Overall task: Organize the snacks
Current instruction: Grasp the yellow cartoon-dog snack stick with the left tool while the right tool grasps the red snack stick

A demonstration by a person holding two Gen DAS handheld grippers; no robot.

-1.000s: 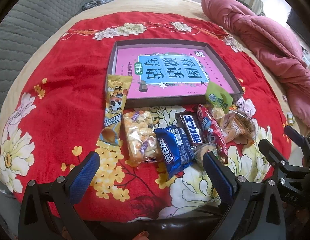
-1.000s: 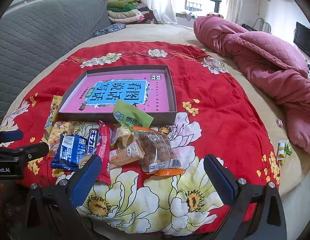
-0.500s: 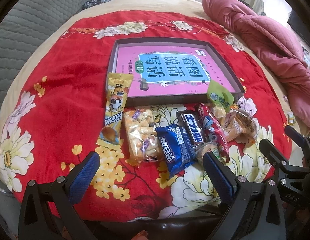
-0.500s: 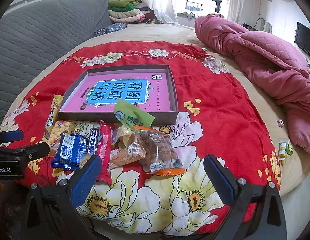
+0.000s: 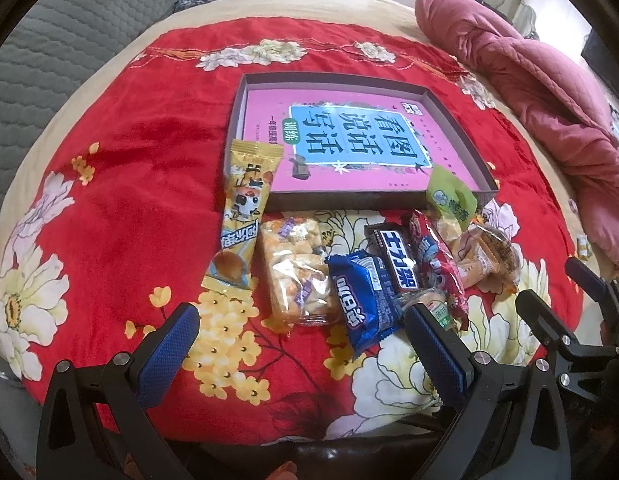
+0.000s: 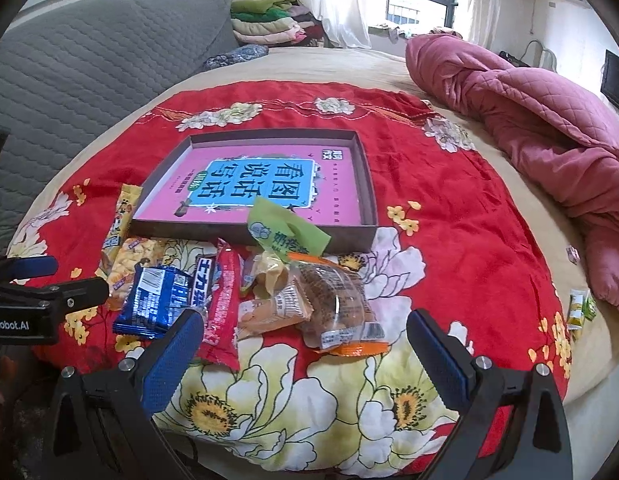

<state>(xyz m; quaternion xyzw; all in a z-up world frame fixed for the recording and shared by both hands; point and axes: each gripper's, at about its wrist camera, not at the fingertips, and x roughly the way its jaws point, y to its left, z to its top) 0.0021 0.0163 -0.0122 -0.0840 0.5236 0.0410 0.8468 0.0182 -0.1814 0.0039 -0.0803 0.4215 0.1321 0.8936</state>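
Observation:
A shallow dark tray (image 5: 461,136) (image 6: 367,184) with a pink and blue liner lies on the red flowered cloth. Several snack packs lie in a heap in front of it: a yellow pack (image 5: 243,216), a clear pack of biscuits (image 5: 295,270), a blue Oreo pack (image 5: 359,300) (image 6: 157,300), a black bar (image 5: 395,258), a red pack (image 6: 223,304), a green pack (image 6: 287,232) and clear-wrapped pastries (image 6: 333,300). My left gripper (image 5: 299,346) is open and empty, just short of the heap. My right gripper (image 6: 305,352) is open and empty, near the pastries.
The red cloth (image 6: 449,184) covers a bed. A pink quilt (image 6: 549,128) lies bunched at the right. A grey padded headboard (image 6: 89,68) stands at the left. Small yellow-green packets (image 6: 579,308) lie by the bed's right edge. Folded clothes (image 6: 269,20) are stacked at the back.
Both views have shifted very slightly; the snacks and tray have not moved. Both grippers stay open.

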